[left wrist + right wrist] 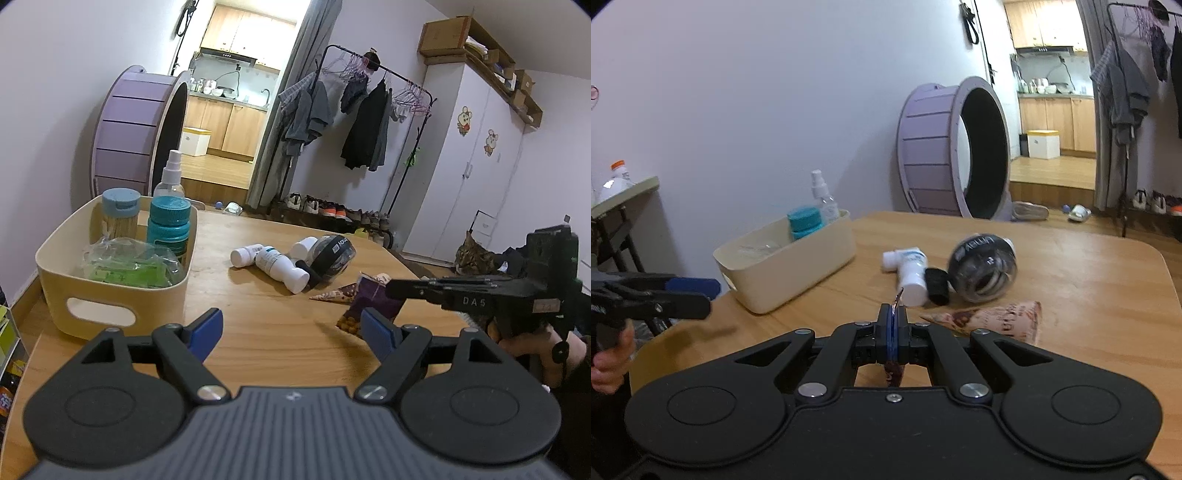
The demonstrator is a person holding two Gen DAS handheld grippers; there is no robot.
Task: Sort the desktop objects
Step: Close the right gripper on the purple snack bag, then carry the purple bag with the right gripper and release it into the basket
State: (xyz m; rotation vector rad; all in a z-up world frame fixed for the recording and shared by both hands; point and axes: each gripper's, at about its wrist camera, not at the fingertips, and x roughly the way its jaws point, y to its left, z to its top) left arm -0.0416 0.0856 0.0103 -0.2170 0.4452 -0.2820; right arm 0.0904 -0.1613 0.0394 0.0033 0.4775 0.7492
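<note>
Room: pale walls, a lilac exercise wheel (955, 151) by a kitchen doorway, a clothes rack (369, 122) with shoes beneath, a tabby cat (474, 256) peering over the far right edge of the table.
Surface: wooden table (266, 325), rounded corners.
Right gripper (893, 325): blue pads pressed flat together on the top edge of a purple snack packet (371, 301); the packet hangs down from the closed jaws, clear of the wood in the left wrist view.
Right hand (532, 347): wrapped around the handle low at the right, tongs reaching leftward and tilted slightly down.
Left gripper (291, 332): jaws spread wide with nothing between them, hovering over bare table just beside the hanging packet.
Left hand (609, 358): grasping its handle at the table's near left edge.
Basket (110, 291): cream, at the table's left; holds a teal-capped bottle (169, 227), a blue-lidded jar (120, 214), a spray bottle (170, 173) and a clear bag of green sachets (129, 267).
Loose items: white bottles (275, 264), a dark gyro ball (984, 271) and a cone-shaped wrapper (993, 319) lie mid-table, well apart from the basket.
</note>
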